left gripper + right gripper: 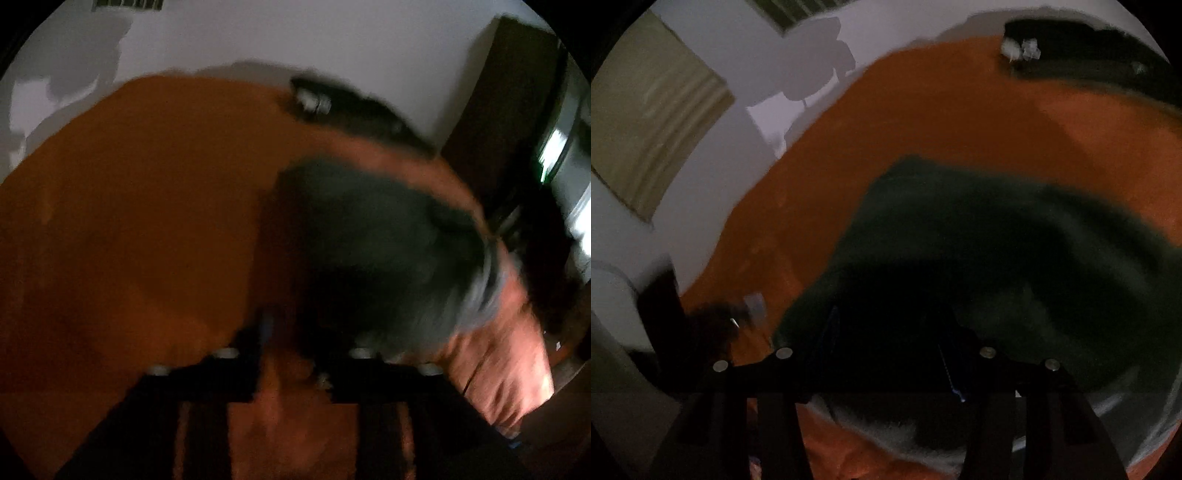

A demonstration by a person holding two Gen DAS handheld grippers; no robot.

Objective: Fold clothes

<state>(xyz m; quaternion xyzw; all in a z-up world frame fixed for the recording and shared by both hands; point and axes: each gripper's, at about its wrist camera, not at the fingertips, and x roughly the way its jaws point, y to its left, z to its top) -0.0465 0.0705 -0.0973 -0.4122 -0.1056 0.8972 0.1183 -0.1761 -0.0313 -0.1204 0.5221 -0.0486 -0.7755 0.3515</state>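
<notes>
Nearest the lens, the left gripper (291, 354) is seen with jaws parted, orange cloth between them, nothing visibly clamped. The right gripper (886, 354) hangs over the dark green fabric garment (979, 258); its fingertips are lost in shadow, so any hold cannot be told. The garment lies bunched, centre to lower right in both views, on the orange bedspread (129, 221).

Risks, as judged: bedspread pinched along with the garment; a crooked fold from the bunching and poor light. A black remote-like object (1071, 51), upper right, lies well apart. White wall (295, 33) behind.
</notes>
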